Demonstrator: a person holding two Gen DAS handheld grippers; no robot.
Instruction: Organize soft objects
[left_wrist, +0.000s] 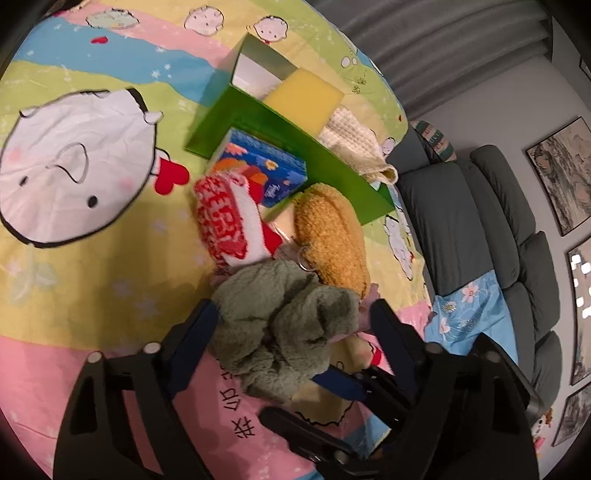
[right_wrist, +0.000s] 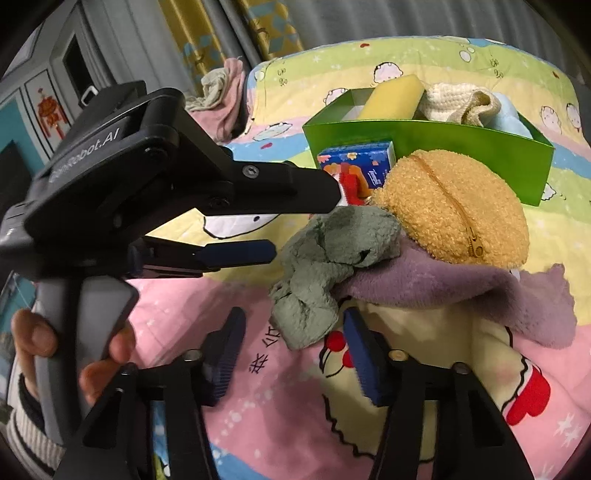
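"Robot.AI" on left gripper (right_wrist: 303, 218) housing.

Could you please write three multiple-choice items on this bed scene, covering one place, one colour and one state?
1. Where is the yellow sponge?
A. in the green box
B. on the sofa
C. under the purple towel
2. What colour is the fuzzy zip pouch?
A. blue
B. orange-tan
C. white
3. How does the grey-green cloth lie?
A. folded flat
B. crumpled
C. hung up

A: the sponge sticks out of the box.
B: its pile is orange-tan.
B: it lies bunched on the quilt.
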